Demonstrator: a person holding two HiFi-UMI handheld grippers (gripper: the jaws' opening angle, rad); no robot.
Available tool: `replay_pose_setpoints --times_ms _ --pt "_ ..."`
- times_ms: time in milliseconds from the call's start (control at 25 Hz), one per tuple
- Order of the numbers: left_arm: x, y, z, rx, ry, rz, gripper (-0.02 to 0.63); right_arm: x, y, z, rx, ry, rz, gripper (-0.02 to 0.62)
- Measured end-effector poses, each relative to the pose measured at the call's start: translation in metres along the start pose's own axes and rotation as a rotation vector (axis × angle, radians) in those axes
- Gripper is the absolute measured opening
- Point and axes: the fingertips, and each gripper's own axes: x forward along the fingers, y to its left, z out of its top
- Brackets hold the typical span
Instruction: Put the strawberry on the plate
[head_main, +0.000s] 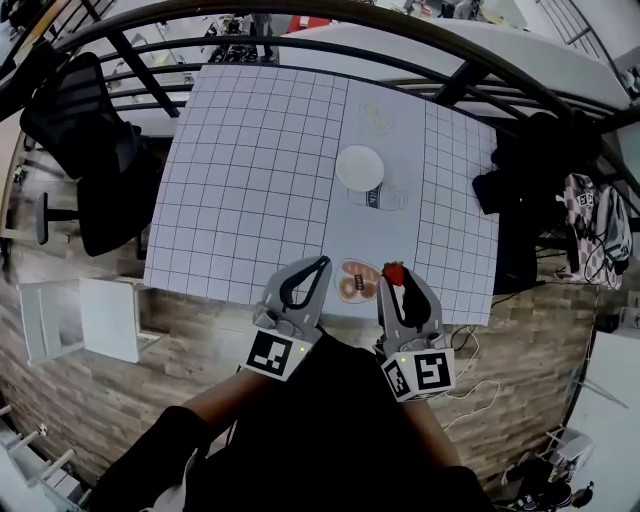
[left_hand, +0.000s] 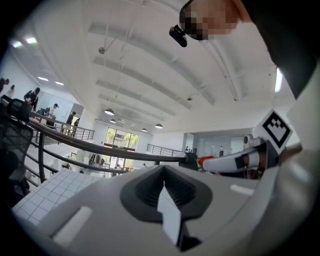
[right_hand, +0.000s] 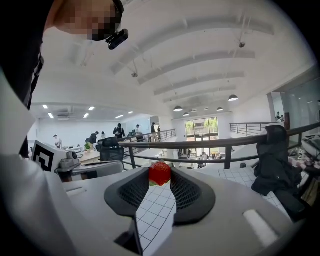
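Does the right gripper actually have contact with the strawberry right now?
Touching. The right gripper view shows the strawberry pinched at the tips of the right gripper, both pads pressing its sides.

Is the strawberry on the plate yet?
No, the strawberry is pinched between the right tongs, well short of the white plate farther up the table.

Plate (head_main: 359, 167) beyond strawberry (head_main: 396, 271) (in right claw (head_main: 397, 281))

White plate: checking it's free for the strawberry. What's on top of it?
Nothing shows on the white plate; its face looks bare. The strawberry is clamped in the right gripper. Whatever lies under the plate is covered.
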Motion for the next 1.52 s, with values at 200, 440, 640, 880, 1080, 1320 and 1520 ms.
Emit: replay_pose_setpoints --times_ms 200,440,640,880,1080,1320,1520 --pt "0.017 0.009 -0.001 -0.018 0.003 -0.048 0.009 0.024 -0.009 0.007 0.001 0.014 -0.035 0.132" --pt "0.027 0.030 -0.002 -0.038 0.008 -0.031 0.009 0.038 -0.015 0.000 0.019 0.044 -0.053 0.132" --pt "0.026 0.035 0.002 -0.044 -0.001 -0.016 0.008 0.042 -0.011 -0.003 0.015 0.053 -0.039 0.132" --pt "0.023 0.033 -0.001 -0.039 0.002 -0.001 0.008 0.048 -0.005 -0.005 -0.002 0.055 -0.008 0.132" --pt "0.026 0.029 -0.004 -0.026 0.007 0.015 0.008 0.065 -0.001 -0.015 0.004 0.058 0.051 0.132" --pt "0.045 0.032 -0.016 -0.038 0.048 0.046 0.008 0.096 -0.031 -0.018 0.017 0.043 0.036 0.132" --pt "0.069 0.033 -0.030 -0.023 0.079 0.058 0.008 0.119 -0.051 -0.025 0.035 0.059 0.039 0.132"
